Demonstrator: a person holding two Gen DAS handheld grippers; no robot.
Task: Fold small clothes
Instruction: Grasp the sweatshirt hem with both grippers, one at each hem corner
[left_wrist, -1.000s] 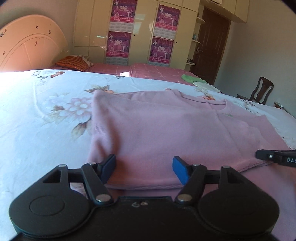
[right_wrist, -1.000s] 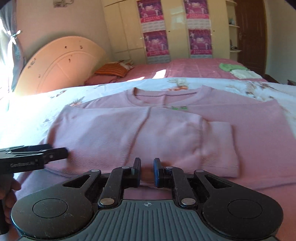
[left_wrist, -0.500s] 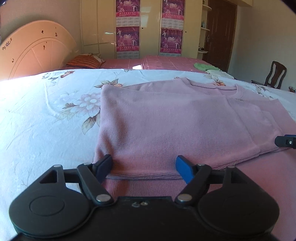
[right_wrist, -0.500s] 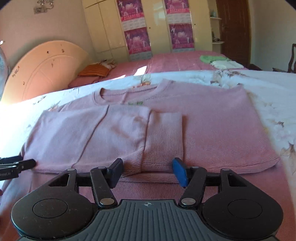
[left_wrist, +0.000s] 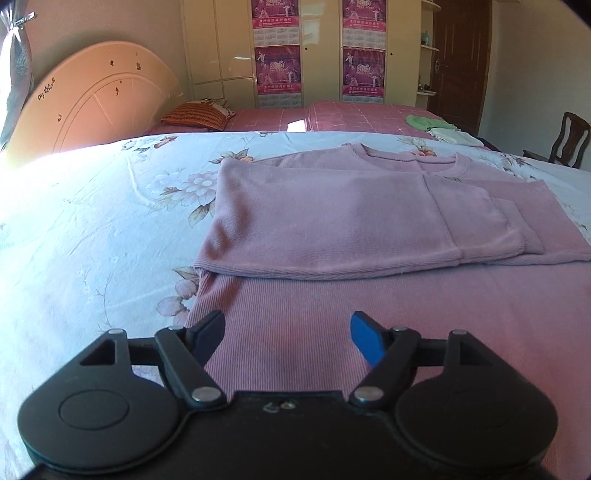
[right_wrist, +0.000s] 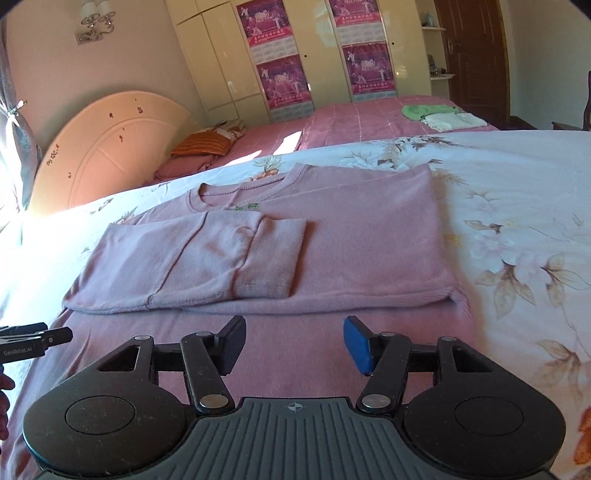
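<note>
A pink long-sleeved sweater (left_wrist: 369, 221) lies flat on a floral bedsheet (left_wrist: 92, 221), neckline toward the far side, with both sleeves folded inward across the chest; the ribbed cuff (right_wrist: 273, 254) of one sleeve rests near the garment's middle. The lower body of the sweater extends toward both cameras, beneath the tools. Left gripper (left_wrist: 288, 332): jaws spread wide, holding nothing, poised over the near-left part of the sweater close to its side edge. Right gripper (right_wrist: 293, 341): jaws likewise spread and empty, poised over the lower body just short of the folded sleeve edge; the tip of the left gripper shows at the left margin of this view. In the background stand a second bed with a pink cover (right_wrist: 369, 118), carrying an orange striped pillow (left_wrist: 195, 114) and a small stack of green and white clothes (right_wrist: 439, 116), a rounded headboard (left_wrist: 99, 107), a cream wardrobe with purple posters (left_wrist: 277, 70), a dark door (right_wrist: 472, 55) and a wooden chair (left_wrist: 569, 140).
</note>
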